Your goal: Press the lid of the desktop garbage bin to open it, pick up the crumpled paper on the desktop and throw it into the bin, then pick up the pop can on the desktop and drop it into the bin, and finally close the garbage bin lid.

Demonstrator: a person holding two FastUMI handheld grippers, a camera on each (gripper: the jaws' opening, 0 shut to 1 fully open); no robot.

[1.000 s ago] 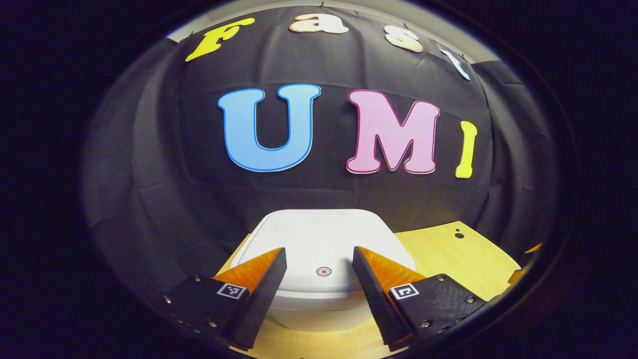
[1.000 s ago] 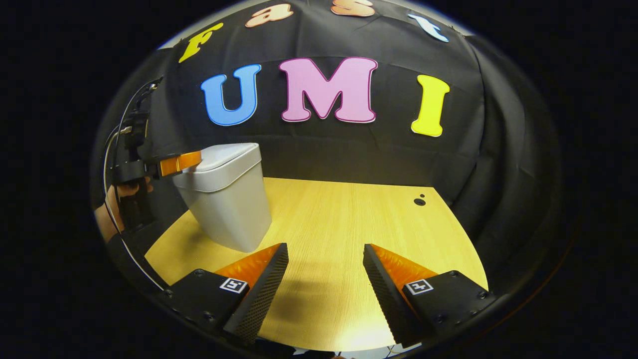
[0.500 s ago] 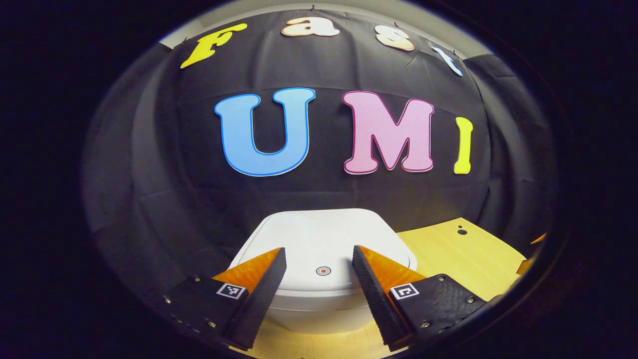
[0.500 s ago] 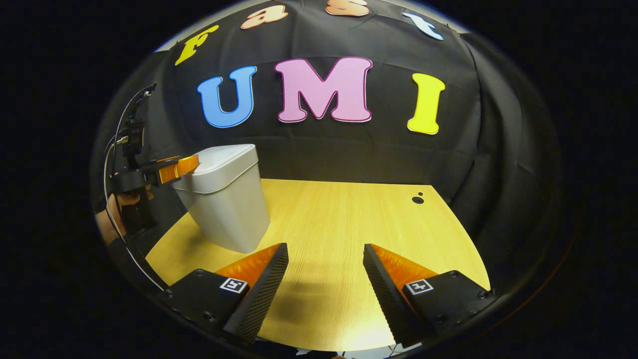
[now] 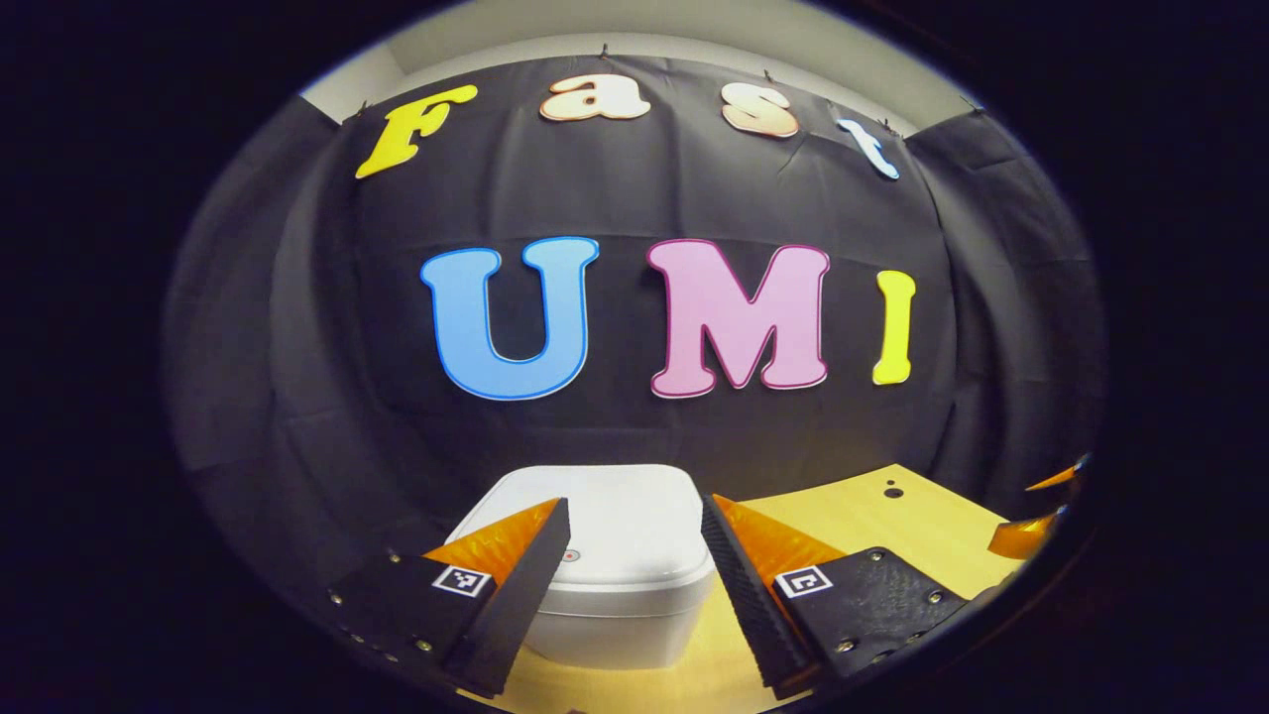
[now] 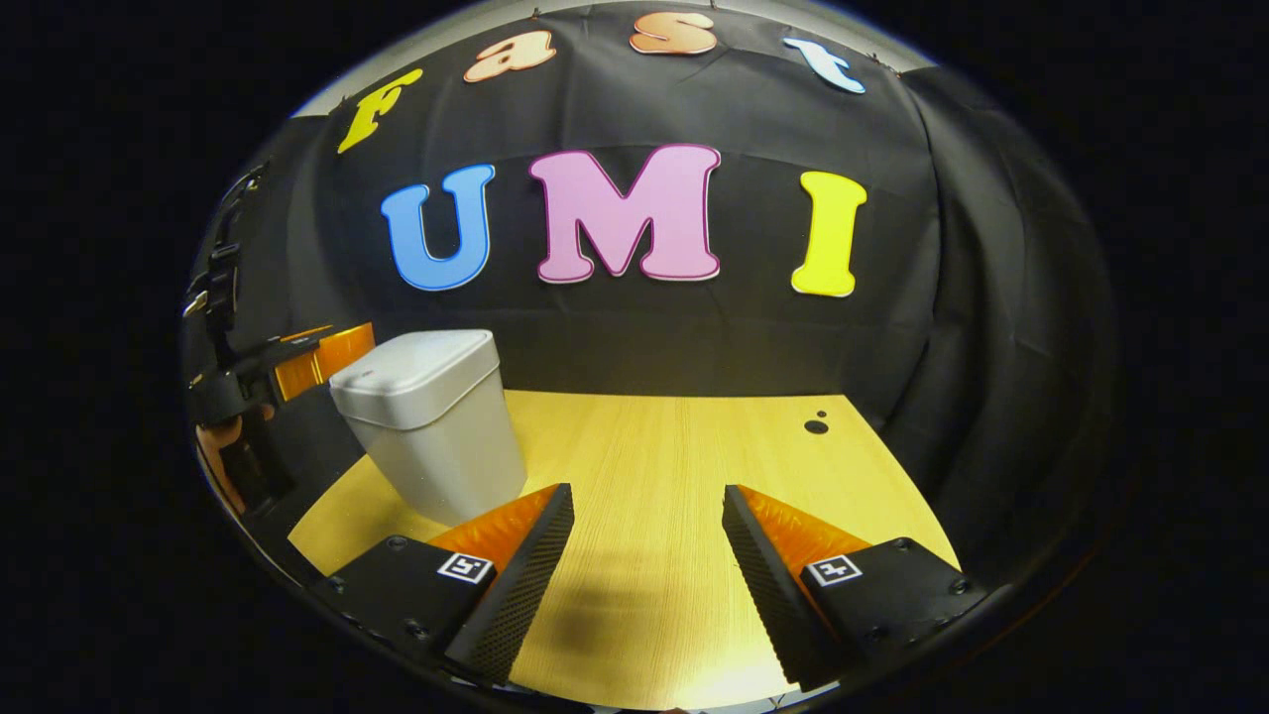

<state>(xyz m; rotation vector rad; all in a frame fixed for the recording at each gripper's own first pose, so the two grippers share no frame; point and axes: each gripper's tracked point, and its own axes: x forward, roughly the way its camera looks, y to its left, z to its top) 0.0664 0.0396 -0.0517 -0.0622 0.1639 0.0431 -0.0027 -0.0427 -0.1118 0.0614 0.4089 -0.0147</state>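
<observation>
In the left gripper view, the left tool [image 5: 634, 516] is released, its 2 fingers spread with nothing between them, held above and on the near side of the white garbage bin [image 5: 605, 595]. The bin stands at 6 o'clock in this view, its lid [image 5: 605, 521] closed and lying flat, with a small round red mark [image 5: 569, 556] near the lid's front edge, just beside the left finger. The wooden counter [image 5: 872, 516] runs off toward 4 o'clock, with a dark round hole [image 5: 893, 492] in it, and the tips of the other tool show at the rim near 4 o'clock.

In the right gripper view, the right tool [image 6: 644, 506] is also released and grasps nothing, hovering over bare counter [image 6: 674, 446]. The bin [image 6: 436, 436] sits at 9 o'clock, upright, lid shut. The left tool [image 6: 322, 352], held by a hand [image 6: 223, 446], is just beside the bin's far left side at lid height, apart from it.
</observation>
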